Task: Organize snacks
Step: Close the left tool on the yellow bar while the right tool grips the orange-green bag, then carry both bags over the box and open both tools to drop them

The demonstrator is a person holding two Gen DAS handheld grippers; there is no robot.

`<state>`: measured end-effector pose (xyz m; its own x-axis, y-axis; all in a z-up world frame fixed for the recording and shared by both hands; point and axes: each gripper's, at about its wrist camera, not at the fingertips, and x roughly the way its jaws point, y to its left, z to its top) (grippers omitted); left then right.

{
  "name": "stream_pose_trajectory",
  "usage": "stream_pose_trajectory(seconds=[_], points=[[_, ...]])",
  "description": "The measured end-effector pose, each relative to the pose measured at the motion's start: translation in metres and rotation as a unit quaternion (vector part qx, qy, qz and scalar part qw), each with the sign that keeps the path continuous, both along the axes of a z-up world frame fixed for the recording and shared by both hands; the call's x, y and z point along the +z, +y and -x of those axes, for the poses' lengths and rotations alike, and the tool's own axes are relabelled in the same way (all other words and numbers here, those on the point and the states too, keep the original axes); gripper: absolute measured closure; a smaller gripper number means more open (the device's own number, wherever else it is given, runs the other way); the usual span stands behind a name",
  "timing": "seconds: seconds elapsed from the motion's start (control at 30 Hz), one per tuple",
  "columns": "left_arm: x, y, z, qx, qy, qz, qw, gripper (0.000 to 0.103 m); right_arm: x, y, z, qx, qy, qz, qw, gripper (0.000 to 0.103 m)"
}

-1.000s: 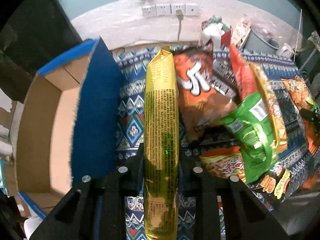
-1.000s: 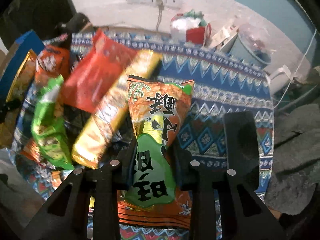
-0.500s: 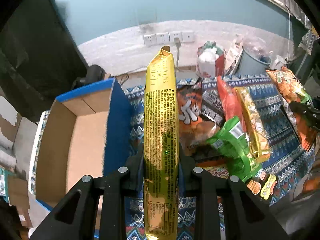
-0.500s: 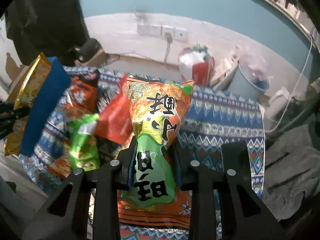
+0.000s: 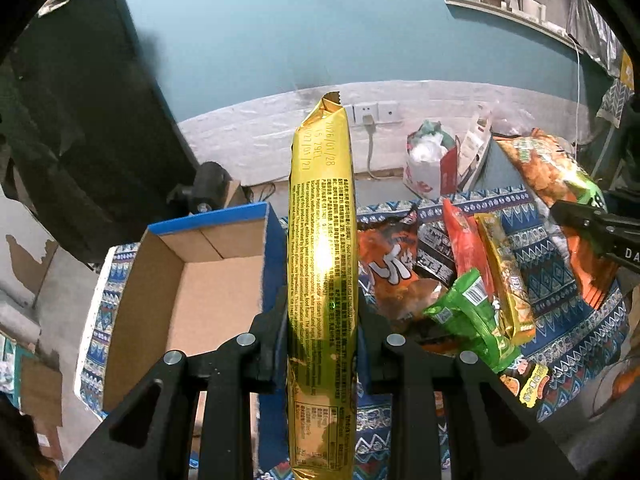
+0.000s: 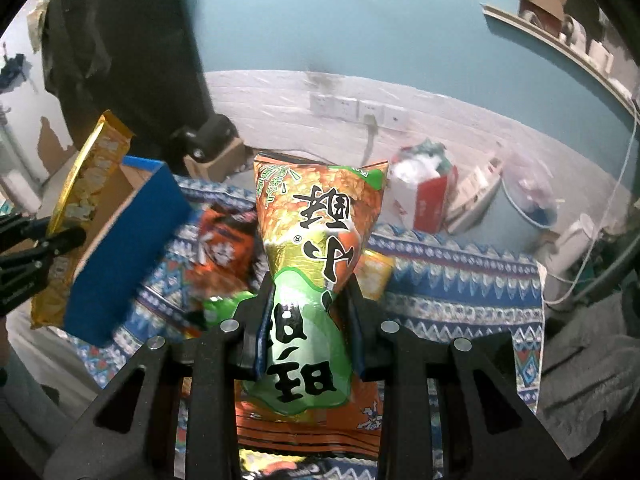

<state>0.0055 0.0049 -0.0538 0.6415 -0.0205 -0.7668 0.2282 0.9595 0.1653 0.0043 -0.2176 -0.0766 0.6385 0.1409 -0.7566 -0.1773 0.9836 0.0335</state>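
Note:
My left gripper (image 5: 322,320) is shut on a long yellow snack packet (image 5: 322,240), held upright above the table, right of an open cardboard box with blue edges (image 5: 188,296). My right gripper (image 6: 308,304) is shut on an orange and green snack bag (image 6: 320,248), lifted above the table. The yellow packet (image 6: 86,184) and the box (image 6: 128,248) show at the left of the right wrist view. The orange and green bag (image 5: 556,184) shows at the right of the left wrist view.
Several snack bags lie heaped on the patterned tablecloth (image 5: 560,264): an orange bag (image 5: 388,276), a green bag (image 5: 468,320), a red one (image 5: 464,240) and a yellow one (image 5: 504,272). A red and white bag (image 6: 424,192) and a bucket (image 6: 528,208) stand by the wall.
Both grippers have risen with their snacks. The table and box now look lower and farther away. More of the teal wall shows in both views.

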Motion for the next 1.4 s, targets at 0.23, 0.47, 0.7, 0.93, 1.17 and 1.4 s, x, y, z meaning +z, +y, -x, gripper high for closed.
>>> stream_pose_trajectory(seconds=[0.23, 0.47, 0.7, 0.93, 1.17, 1.4], points=[[0.006, 0.022, -0.003, 0.016, -0.008, 0.006, 0.9998, 0.076, 0.006, 0.033, -0.012, 0.027, -0.005, -0.009, 1.0, 0.074], [0.009, 0.053, -0.007, 0.042, -0.013, 0.007, 0.999, 0.076, 0.01, 0.07, -0.025, 0.055, -0.004, -0.017, 0.998, 0.074], [0.003, 0.089, -0.012, 0.075, -0.007, 0.01, 0.9971, 0.076, 0.012, 0.11, -0.041, 0.084, -0.002, -0.027, 0.996, 0.073], [-0.012, 0.127, -0.02, 0.111, 0.009, 0.011, 0.9937, 0.076, 0.01, 0.154, -0.055, 0.113, 0.004, -0.031, 0.993, 0.073], [-0.031, 0.157, -0.03, 0.142, 0.029, 0.017, 0.9892, 0.076, -0.001, 0.193, -0.071, 0.136, 0.022, -0.037, 0.99, 0.073], [-0.051, 0.184, -0.045, 0.171, 0.051, 0.021, 0.9837, 0.076, -0.013, 0.227, -0.084, 0.155, 0.045, -0.044, 0.986, 0.073]])
